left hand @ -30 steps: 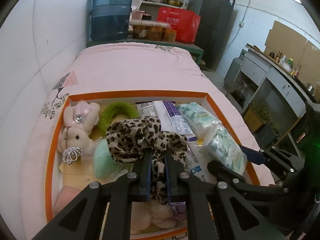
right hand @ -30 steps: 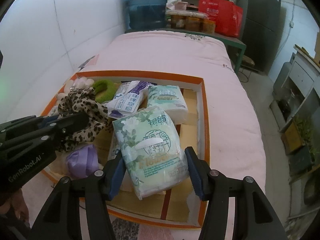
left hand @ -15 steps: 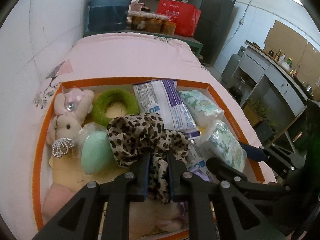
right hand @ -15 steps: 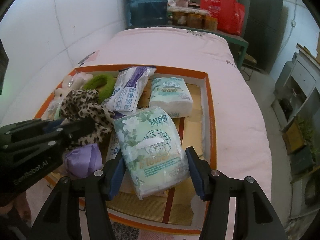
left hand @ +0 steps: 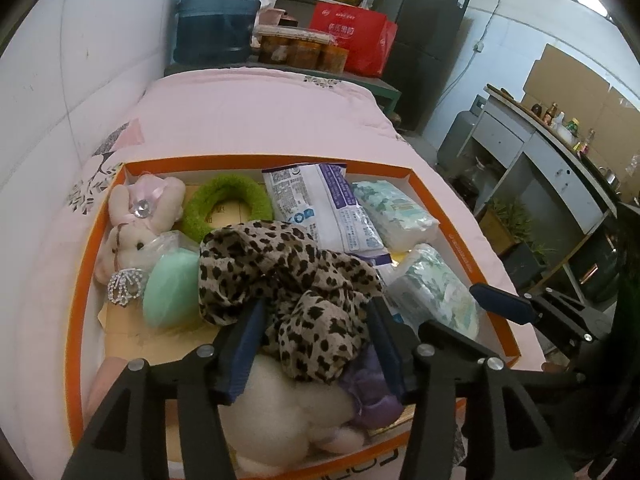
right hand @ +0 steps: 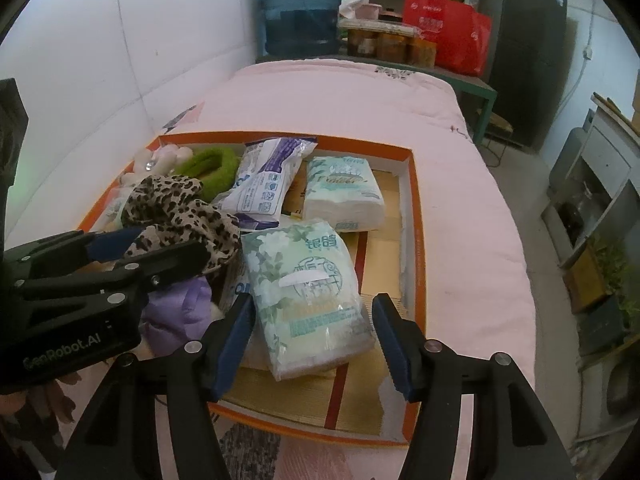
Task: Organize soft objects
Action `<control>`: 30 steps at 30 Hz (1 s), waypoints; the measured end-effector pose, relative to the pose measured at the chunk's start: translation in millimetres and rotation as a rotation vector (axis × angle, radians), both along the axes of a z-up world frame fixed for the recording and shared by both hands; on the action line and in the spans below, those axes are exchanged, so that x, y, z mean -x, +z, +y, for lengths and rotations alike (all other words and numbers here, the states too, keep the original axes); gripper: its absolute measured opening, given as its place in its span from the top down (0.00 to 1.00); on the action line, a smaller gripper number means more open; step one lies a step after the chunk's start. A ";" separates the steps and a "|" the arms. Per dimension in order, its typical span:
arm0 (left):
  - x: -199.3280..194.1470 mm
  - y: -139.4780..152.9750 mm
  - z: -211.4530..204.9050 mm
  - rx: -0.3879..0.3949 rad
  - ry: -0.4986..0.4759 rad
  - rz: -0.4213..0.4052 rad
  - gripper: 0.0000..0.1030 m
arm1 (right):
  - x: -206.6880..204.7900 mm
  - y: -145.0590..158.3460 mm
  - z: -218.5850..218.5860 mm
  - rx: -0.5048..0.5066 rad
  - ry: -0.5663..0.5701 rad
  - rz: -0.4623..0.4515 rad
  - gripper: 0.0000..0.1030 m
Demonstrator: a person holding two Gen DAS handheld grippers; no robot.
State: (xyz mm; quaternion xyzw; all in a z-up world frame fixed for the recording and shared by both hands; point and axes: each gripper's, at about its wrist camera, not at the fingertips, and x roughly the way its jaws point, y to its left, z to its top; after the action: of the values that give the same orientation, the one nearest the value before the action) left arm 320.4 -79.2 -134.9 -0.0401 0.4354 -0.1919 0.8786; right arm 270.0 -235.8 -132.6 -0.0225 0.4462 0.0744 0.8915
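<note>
A leopard-print cloth (left hand: 280, 268) lies heaped in the orange-rimmed box (left hand: 76, 280), on top of a cream plush (left hand: 280, 412) and a purple toy (left hand: 368, 384). My left gripper (left hand: 316, 308) straddles the cloth's lower end; its jaws are opening and the pads stand off the fabric. My right gripper (right hand: 313, 304) is closed on a green-flowered tissue pack (right hand: 304, 288) low over the box (right hand: 416, 240) floor, with its jaws easing apart. A bunny plush (left hand: 132, 224), a green ring (left hand: 224, 204), a mint pouch (left hand: 172, 288) and two more packs (left hand: 320, 208) (left hand: 392, 216) fill the back.
The box sits on a pink bed (right hand: 340, 96) against a white wall on the left. Behind the bed a table holds a blue water jug (left hand: 216, 12), jars and a red bag (left hand: 352, 40). A counter (left hand: 560, 160) runs along the right, beyond the floor gap.
The left jaws, clamped on the leopard cloth a second ago, have spread wide and the cloth has slumped onto the toys. The right gripper and its tissue pack have kept still.
</note>
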 end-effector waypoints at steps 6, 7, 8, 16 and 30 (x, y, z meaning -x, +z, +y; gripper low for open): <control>7.0 7.2 1.3 0.010 -0.002 -0.011 0.48 | 7.5 8.3 -1.6 -0.001 -0.006 -0.014 0.39; 8.6 8.7 1.5 0.011 -0.004 -0.013 0.48 | 8.7 9.8 -1.6 -0.002 -0.007 -0.017 0.39; 10.0 10.0 2.0 0.012 -0.005 -0.016 0.48 | 10.3 11.1 -1.8 -0.004 -0.008 -0.020 0.39; 31.6 25.1 7.3 0.031 -0.010 -0.047 0.34 | 26.3 22.5 -1.5 -0.053 -0.018 -0.029 0.39; 94.9 51.6 31.0 0.010 0.019 -0.131 0.33 | 80.9 44.9 10.3 -0.080 -0.068 -0.050 0.33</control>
State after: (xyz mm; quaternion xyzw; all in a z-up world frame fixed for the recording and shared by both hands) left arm 225.5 -48.2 -83.3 -0.0359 0.3755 -0.1879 0.9069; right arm 189.1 -225.6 -87.6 0.0265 0.4211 0.0612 0.9045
